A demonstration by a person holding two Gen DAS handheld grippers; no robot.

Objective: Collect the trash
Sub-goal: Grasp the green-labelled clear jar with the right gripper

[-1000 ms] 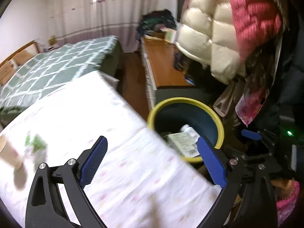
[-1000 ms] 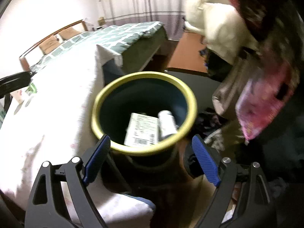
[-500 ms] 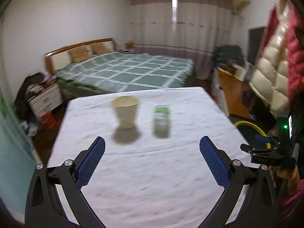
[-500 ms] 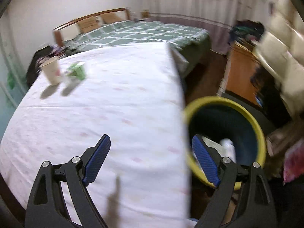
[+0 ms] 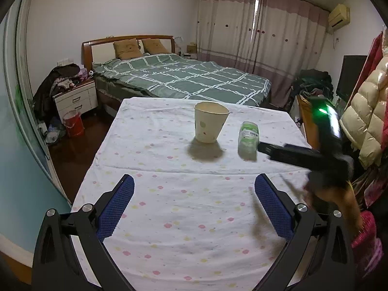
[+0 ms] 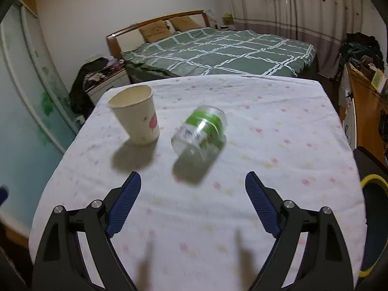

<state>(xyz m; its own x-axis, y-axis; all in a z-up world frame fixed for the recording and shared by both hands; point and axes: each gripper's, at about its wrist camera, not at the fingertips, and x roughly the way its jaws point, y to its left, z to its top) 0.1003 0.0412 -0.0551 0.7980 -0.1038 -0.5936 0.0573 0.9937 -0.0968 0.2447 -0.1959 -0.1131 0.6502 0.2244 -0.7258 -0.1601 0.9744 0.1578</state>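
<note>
– Bedroom, with a worktop [image 5: 194, 218] under a flowered white cloth. Why are both tongs spread wide?

– Neither holds anything. The right tongs [image 6: 192, 201] face the plastic bottle [image 6: 200, 131], lying on its side at about 12 o'clock from them, probably the next pick. The left tongs [image 5: 194, 203] hang back over bare cloth.

– And the paper cup [image 6: 137, 116]?

– Upright at 10 o'clock from the right tongs, just beside the bottle (close enough to get knocked). The yellow-rimmed bin [image 6: 374, 189] sits off the worktop's edge at 3 o'clock.
</note>
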